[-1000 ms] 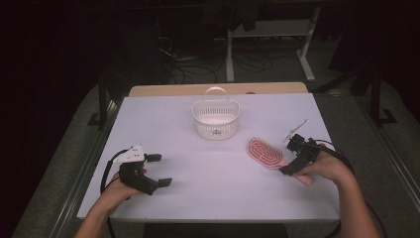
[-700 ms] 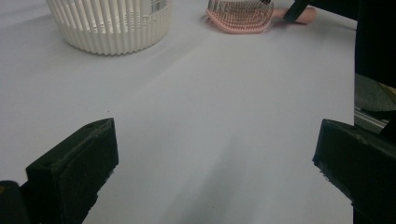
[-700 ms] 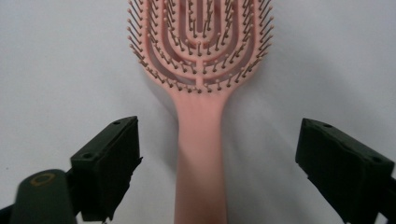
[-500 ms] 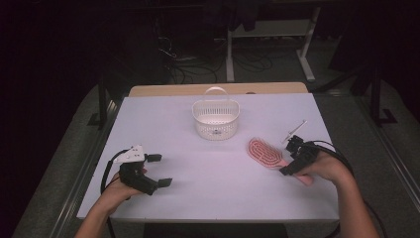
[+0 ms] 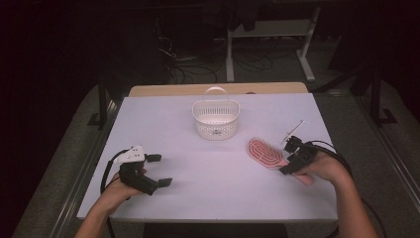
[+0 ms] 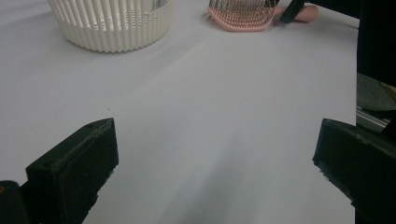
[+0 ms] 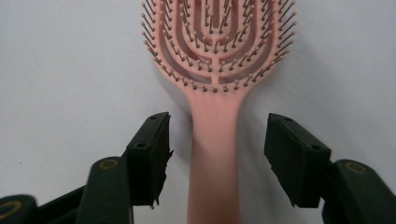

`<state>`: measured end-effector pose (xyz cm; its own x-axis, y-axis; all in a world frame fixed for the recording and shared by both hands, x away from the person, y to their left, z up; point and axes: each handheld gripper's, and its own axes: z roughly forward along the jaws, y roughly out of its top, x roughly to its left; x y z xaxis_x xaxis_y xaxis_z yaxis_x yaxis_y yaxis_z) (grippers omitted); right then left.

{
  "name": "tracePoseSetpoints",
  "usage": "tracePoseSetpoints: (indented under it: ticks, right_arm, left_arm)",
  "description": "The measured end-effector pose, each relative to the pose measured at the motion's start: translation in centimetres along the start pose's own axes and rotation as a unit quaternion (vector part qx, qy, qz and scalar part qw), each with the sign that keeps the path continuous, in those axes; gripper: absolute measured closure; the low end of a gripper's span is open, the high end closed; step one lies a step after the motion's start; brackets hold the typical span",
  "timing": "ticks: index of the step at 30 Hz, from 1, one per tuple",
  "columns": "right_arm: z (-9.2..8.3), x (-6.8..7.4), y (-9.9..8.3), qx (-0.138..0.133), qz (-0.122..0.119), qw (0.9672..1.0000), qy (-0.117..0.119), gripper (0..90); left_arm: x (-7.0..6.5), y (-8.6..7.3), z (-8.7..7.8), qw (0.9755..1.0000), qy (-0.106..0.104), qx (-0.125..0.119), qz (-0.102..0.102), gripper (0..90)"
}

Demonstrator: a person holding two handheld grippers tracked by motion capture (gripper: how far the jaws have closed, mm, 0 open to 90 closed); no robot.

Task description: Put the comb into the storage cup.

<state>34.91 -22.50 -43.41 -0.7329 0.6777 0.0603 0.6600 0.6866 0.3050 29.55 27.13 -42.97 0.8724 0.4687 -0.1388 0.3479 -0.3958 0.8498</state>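
Note:
A pink hairbrush [image 5: 265,153] lies bristles-up on the white table [image 5: 223,198], right of centre, with its handle pointing at the person's right hand. My right gripper [image 5: 287,157] straddles that handle. In the right gripper view the handle [image 7: 214,154] runs between the two pads [image 7: 154,154], with a gap on each side. The jaws have just been closing around it and do not press on it. At the left front my left gripper [image 5: 161,170] stands wide open over bare table [image 6: 215,158], with nothing between its jaws.
A white slatted basket [image 5: 215,119] with a hoop handle stands at the table's middle back, with a small item inside; it also shows in the left gripper view [image 6: 112,23]. A thin white stick-like item [image 5: 293,130] lies just beyond the right gripper. The table edges are near both hands.
The right gripper's jaws have drawn closer together around the brush handle. Both hands and the brush have kept their places.

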Motion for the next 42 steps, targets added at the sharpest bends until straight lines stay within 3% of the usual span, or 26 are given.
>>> tracePoseSetpoints:
  ticks: [23, 42]
  right_arm:
    - [0.5, 0.4, 0.7, 0.025, -0.010, 0.9996, -0.011, 60.8]
    - [0.8, 1.2, 1.4, 0.052, -0.016, 0.9978, -0.037, 67.9]
  left_arm:
    - [0.0, 0.0, -0.1, 1.0000, 0.001, 0.000, -0.002, 0.0]
    - [-0.1, 0.0, 0.0, 1.0000, 0.000, 0.001, -0.003, 0.0]
